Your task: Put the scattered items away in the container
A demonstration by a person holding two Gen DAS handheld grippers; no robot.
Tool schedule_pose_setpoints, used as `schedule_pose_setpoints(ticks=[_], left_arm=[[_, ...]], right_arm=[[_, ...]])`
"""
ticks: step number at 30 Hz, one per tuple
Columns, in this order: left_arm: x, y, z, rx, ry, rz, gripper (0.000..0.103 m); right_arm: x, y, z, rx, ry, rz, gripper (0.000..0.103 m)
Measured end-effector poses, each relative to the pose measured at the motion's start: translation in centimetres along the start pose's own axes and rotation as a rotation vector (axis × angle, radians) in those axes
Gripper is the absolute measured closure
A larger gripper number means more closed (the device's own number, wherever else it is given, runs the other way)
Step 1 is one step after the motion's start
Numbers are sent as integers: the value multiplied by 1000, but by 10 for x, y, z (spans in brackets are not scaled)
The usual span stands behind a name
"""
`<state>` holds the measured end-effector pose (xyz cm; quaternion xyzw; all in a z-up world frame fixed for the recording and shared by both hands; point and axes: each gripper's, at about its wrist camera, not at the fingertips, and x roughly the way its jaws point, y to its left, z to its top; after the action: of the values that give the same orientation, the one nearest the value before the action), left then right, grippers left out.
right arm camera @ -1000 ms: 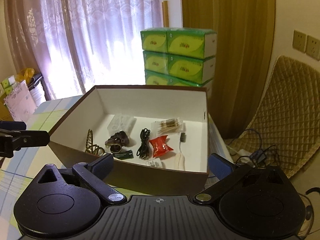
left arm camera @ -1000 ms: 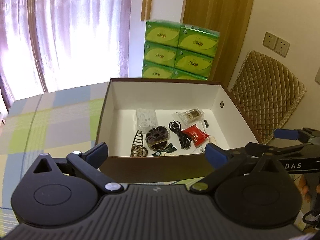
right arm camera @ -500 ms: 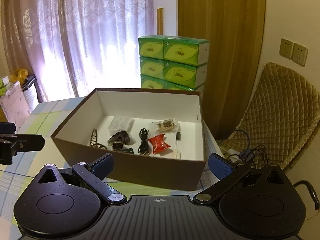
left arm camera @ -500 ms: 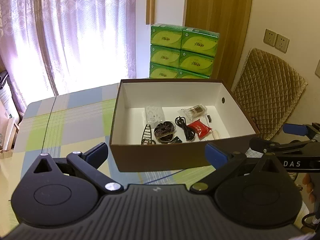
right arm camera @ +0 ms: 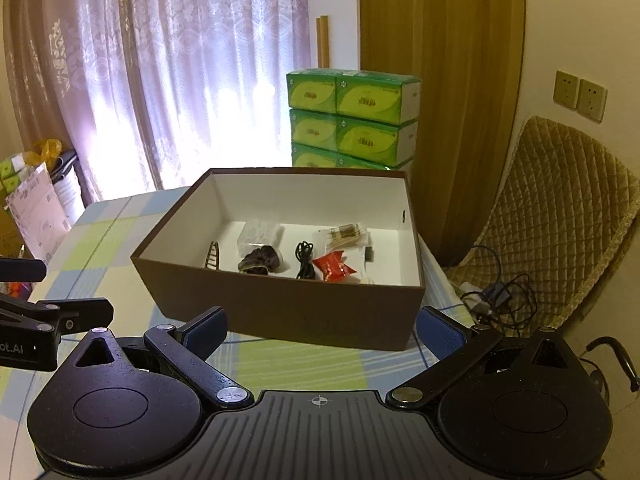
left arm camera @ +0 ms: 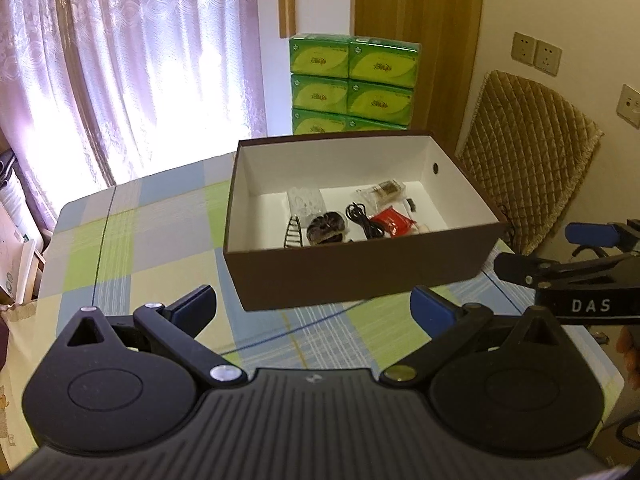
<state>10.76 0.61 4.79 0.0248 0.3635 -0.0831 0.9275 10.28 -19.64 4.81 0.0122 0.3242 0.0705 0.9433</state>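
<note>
A brown box [left arm camera: 360, 272] [right arm camera: 280, 308] with a white inside stands on the checked table. Inside lie a red packet [left arm camera: 394, 220] [right arm camera: 334, 268], a black cable [left arm camera: 362, 220] [right arm camera: 304, 258], a dark hair clip [left arm camera: 325, 228] [right arm camera: 260, 260], a wire clip [left arm camera: 293, 232] [right arm camera: 212, 256], a clear case [left arm camera: 305, 202] [right arm camera: 258, 232] and a clear bag of sticks [left arm camera: 384, 190] [right arm camera: 347, 234]. My left gripper [left arm camera: 314, 310] is open in front of the box, holding nothing. My right gripper [right arm camera: 322, 330] is open too, near the box's front right, and shows from the side [left arm camera: 568, 256] in the left wrist view.
The checked tablecloth [left arm camera: 132, 248] spreads left of the box. Green tissue boxes [left arm camera: 354, 80] are stacked behind. A quilted chair [right arm camera: 560, 208] stands on the right with tangled cables [right arm camera: 496, 300] beneath. Curtains [right arm camera: 160, 80] cover the window. A cardboard box [right arm camera: 36, 216] sits far left.
Both grippers have pulled back and up from the box, so it looks smaller and farther. Both stay open and hold nothing.
</note>
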Motion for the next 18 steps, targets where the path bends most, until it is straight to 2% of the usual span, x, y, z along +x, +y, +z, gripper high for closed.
schedule_pose_setpoints(ticks=[18], left_arm=[[-30, -5, -36, 40, 27, -3, 1]], right_arm=[[-24, 28, -35, -54, 11, -20, 0]])
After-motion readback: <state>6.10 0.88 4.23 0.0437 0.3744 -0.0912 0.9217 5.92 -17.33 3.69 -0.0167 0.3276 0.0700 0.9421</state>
